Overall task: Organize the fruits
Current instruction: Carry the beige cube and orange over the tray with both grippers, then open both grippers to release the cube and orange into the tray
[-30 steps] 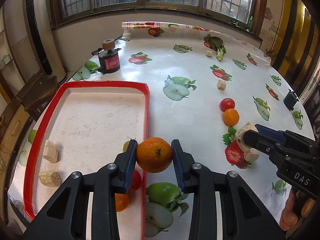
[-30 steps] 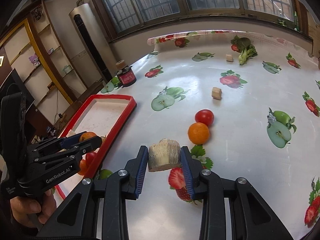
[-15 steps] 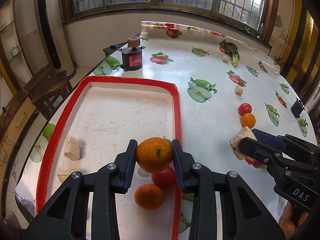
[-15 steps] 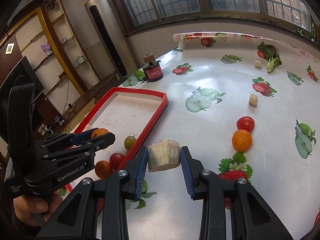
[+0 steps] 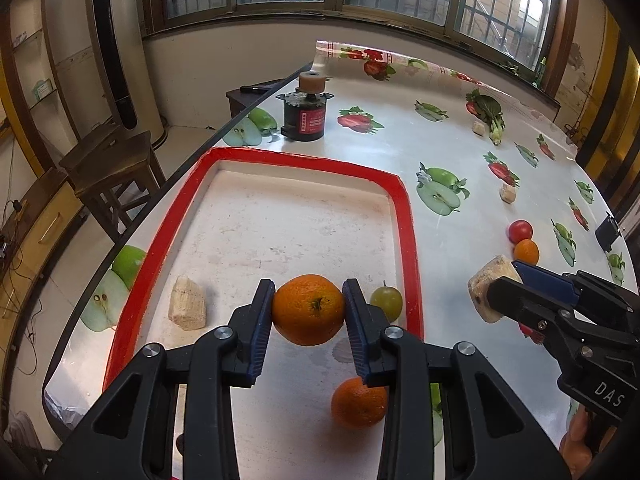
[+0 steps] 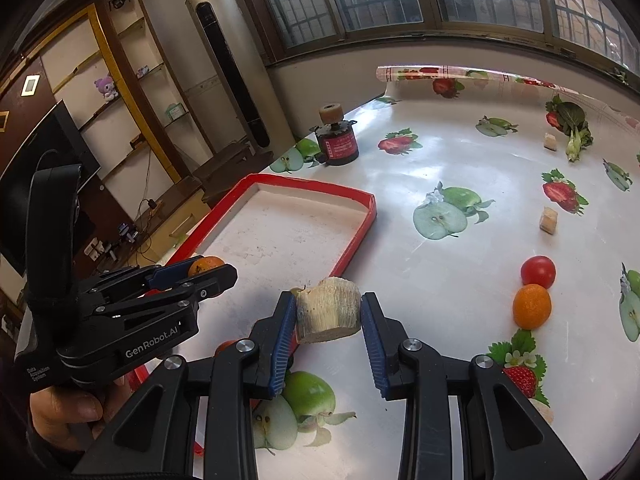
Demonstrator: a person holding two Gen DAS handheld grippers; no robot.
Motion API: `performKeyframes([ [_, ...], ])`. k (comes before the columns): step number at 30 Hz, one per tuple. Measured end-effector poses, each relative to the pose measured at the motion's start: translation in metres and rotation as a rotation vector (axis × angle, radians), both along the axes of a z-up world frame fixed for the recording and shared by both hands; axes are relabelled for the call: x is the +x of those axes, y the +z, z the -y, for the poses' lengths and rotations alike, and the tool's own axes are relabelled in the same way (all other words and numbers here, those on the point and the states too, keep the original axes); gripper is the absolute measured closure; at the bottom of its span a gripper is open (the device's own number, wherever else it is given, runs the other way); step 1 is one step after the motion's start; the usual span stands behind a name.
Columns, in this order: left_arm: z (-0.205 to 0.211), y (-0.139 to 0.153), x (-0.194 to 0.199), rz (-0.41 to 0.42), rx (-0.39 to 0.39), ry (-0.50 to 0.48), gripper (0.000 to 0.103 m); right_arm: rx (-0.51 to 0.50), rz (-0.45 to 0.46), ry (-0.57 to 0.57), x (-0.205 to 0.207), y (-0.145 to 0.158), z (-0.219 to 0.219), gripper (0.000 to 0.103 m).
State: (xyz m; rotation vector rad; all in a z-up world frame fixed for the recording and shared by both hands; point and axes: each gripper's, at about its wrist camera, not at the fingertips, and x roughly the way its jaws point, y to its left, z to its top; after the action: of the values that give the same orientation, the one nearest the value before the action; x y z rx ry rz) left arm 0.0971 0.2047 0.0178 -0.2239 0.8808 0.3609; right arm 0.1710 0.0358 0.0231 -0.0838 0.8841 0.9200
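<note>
My left gripper (image 5: 309, 312) is shut on an orange (image 5: 309, 309) and holds it over the near part of the red-rimmed tray (image 5: 406, 216). In the tray lie a second orange (image 5: 358, 402), a green fruit (image 5: 386, 302) and a pale chunk (image 5: 187, 307). My right gripper (image 6: 328, 316) is shut on a pale fibrous chunk (image 6: 327, 314), hanging just right of the tray's near right rim (image 6: 354, 240). Out on the table sit a tomato (image 6: 538, 271) and a small orange (image 6: 531, 306).
A black and red motor-like cylinder (image 5: 306, 118) stands beyond the tray. Two small pale cubes (image 6: 548, 220) (image 6: 550, 141) and a leafy green vegetable (image 6: 574, 128) lie further out. The fruit-print tablecloth (image 6: 460, 272) covers the table. A wooden stool (image 5: 108, 164) stands off the left edge.
Both grippers have moved left with their loads. The left one now hangs over the tray's inside instead of its right rim; the right one has neared the tray.
</note>
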Motion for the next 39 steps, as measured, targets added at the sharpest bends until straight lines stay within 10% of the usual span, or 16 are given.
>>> performKeyframes([
  [39,-0.097,-0.045,0.042,-0.131,-0.064,0.132,0.070,-0.070,-0.055,0.129,0.039,-0.052,-0.110,0.068],
])
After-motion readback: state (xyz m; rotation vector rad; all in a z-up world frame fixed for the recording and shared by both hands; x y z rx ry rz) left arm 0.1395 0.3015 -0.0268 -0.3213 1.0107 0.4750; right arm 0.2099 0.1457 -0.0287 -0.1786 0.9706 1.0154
